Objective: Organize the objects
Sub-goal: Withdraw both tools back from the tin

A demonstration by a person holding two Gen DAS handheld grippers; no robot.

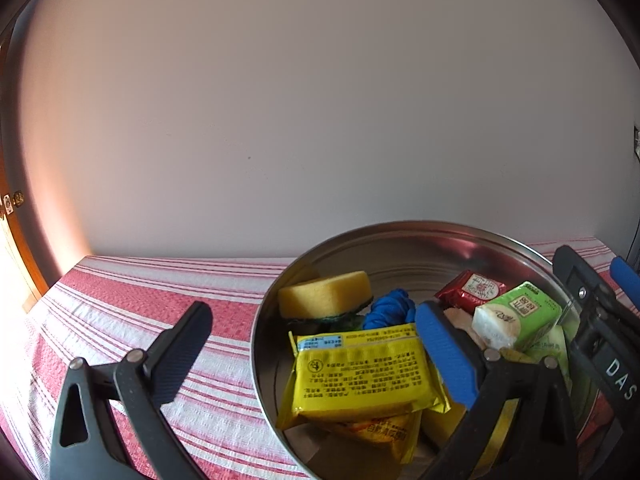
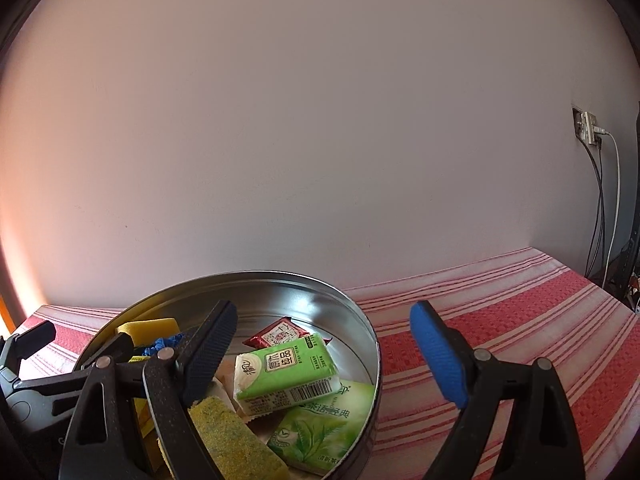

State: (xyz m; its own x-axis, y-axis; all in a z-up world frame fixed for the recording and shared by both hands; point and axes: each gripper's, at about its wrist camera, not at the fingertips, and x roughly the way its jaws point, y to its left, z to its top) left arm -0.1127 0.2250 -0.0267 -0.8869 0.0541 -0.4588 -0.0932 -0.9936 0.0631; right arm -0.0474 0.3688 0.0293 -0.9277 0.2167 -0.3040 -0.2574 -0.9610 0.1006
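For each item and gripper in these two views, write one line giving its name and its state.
Round metal tin: lidless, holding items.
Yellow sponge: inside tin, leaning on wall.
Yellow packet: on top of pile.
Green tissue pack: sealed, on top.
Left gripper: open, empty.
Right gripper: open, empty.

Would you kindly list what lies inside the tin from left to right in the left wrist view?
Sponge → blue scrunchie → red packet → green tissue pack.
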